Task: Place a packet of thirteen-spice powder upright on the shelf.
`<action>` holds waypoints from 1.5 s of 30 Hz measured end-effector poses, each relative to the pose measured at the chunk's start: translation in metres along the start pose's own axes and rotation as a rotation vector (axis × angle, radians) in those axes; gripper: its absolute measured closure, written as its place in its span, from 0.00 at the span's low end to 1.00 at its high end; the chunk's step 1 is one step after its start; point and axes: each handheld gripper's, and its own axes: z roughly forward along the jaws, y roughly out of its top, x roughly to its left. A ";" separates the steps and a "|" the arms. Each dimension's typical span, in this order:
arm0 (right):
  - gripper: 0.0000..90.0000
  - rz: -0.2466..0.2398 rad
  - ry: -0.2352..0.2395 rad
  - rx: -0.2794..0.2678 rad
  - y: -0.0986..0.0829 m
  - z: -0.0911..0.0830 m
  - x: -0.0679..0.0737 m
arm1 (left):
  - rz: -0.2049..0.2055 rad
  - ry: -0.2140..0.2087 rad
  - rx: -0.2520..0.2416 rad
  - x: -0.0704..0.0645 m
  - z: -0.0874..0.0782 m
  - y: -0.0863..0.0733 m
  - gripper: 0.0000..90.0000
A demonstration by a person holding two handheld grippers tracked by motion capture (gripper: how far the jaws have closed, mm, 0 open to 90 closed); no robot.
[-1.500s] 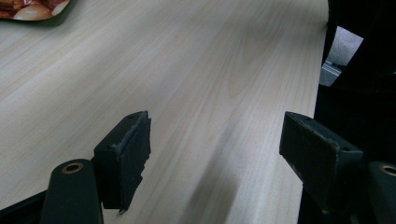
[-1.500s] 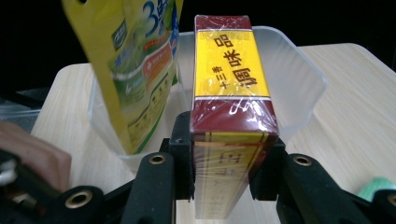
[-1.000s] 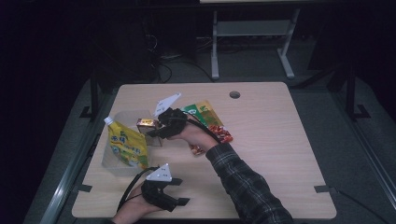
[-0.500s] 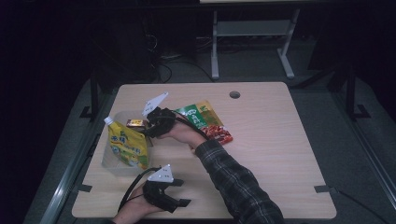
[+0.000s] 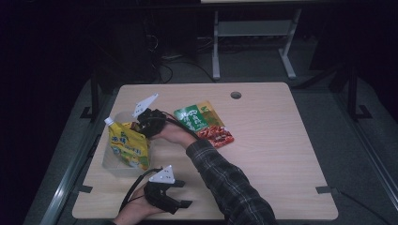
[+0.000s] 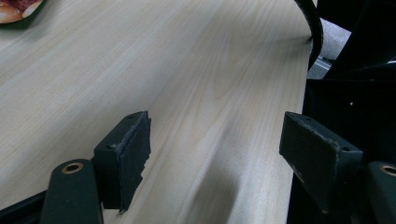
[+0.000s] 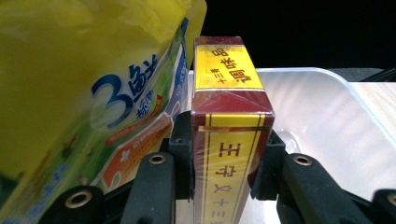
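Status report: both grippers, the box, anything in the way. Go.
Right gripper shut on red-and-yellow box, over the clear bin. Left gripper open, empty, low over the table. Yellow pouch crowds the box's side.

Small rectangular box, dark red with yellow panels and red Chinese characters, wrapped in clear shiny film, gold line running around edge. Being clamped on its two sides between black jaws of right gripper. Narrow face pointing up toward camera. Hanging over clear plastic container, just beside yellow spouted pouch standing in it, probably touching.
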 end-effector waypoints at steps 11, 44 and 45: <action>0.74 -0.014 0.010 0.006 -0.005 0.017 0.002 | -0.003 -0.002 0.002 0.000 0.001 0.000 0.27; 0.62 0.210 -0.218 0.053 -0.087 -0.102 -0.002 | -0.008 0.002 0.014 0.002 0.002 0.000 0.27; 0.66 0.227 -0.233 0.058 -0.092 -0.105 -0.002 | -0.009 0.002 0.015 0.002 0.002 -0.001 0.27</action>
